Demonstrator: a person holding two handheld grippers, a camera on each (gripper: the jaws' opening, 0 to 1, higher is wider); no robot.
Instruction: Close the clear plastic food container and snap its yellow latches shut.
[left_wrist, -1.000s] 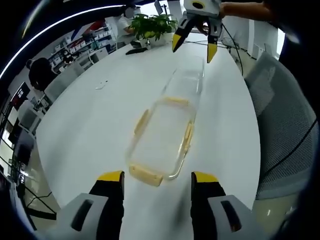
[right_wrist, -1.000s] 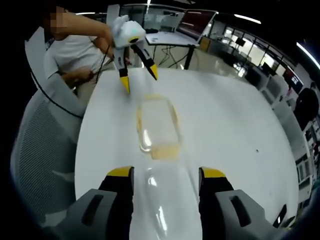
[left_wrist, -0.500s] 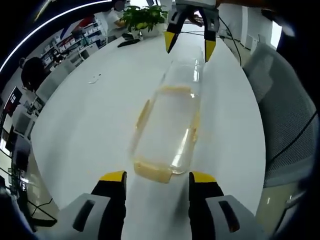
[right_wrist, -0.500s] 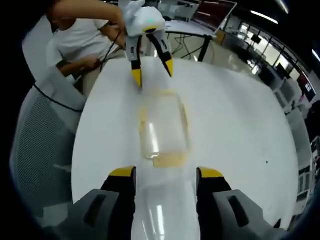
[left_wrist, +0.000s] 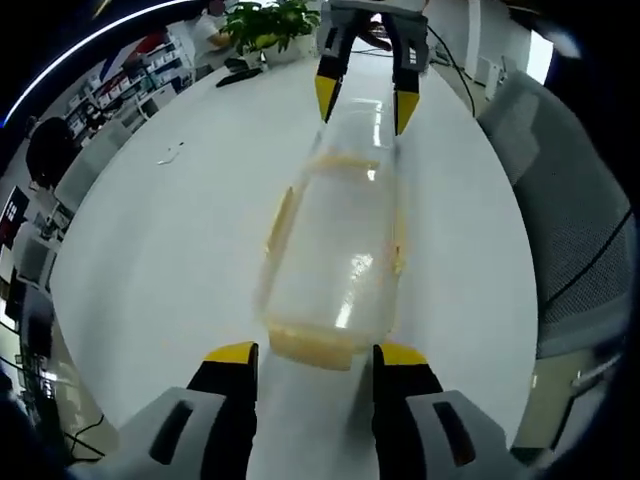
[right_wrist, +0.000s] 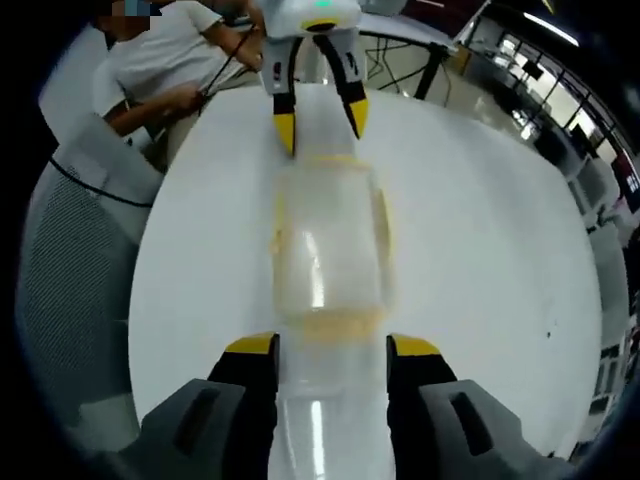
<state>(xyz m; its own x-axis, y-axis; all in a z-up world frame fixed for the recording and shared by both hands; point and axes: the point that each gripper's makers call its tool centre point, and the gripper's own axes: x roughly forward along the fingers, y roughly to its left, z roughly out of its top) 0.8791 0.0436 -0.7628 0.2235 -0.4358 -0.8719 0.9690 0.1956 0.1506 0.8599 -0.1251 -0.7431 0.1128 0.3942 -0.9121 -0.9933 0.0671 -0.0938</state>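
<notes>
Clear plastic lid (right_wrist: 325, 430) sits between my right hand-held gripper's (right_wrist: 331, 347) spread jaws, over the container (left_wrist: 335, 265); my left hand-held gripper (left_wrist: 305, 353) is spread too.

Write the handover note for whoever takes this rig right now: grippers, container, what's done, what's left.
Left gripper: open, jaws either side of the near yellow latch of the clear container, holding nothing.
Right gripper: open at the opposite end, jaws flanking the clear plastic there; whether that is the lid or the base's end I cannot tell.
Container lies lengthwise between the two grippers on the white table.
Done: both grippers lined up at the container's ends.
Left: seat the lid if it is not down (blur hides this), then snap all yellow latches shut.
</notes>
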